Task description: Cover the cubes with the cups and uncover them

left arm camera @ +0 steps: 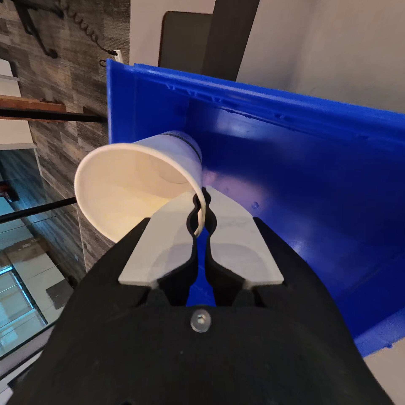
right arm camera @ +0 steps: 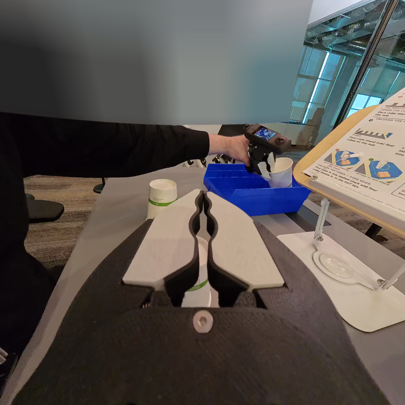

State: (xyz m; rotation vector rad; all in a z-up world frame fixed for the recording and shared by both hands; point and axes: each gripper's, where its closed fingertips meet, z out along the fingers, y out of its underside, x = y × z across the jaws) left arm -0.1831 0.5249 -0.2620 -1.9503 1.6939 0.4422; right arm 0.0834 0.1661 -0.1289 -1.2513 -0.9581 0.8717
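My left gripper point(left arm camera: 202, 197) is shut on the rim of a white paper cup point(left arm camera: 135, 182), one finger inside it and one outside. It holds the cup, mouth up, at one end of a blue bin point(left arm camera: 306, 175). The right wrist view shows the same gripper point(right arm camera: 266, 168), cup point(right arm camera: 282, 173) and bin point(right arm camera: 263, 197) farther off. My right gripper point(right arm camera: 203, 197) is shut and empty, hovering over the grey table. A white cup with a green band point(right arm camera: 200, 274) shows below it through the gap between the fingers. Another such cup point(right arm camera: 162, 197) stands upside down just beyond. No cubes are in view.
An instruction sheet on a wooden board point(right arm camera: 361, 164) leans on a white stand point(right arm camera: 350, 285) at the right, close to the bin. A person's black sleeve point(right arm camera: 109, 149) reaches across the far side of the table point(right arm camera: 98, 230). Chairs and carpet lie beyond the table's left edge.
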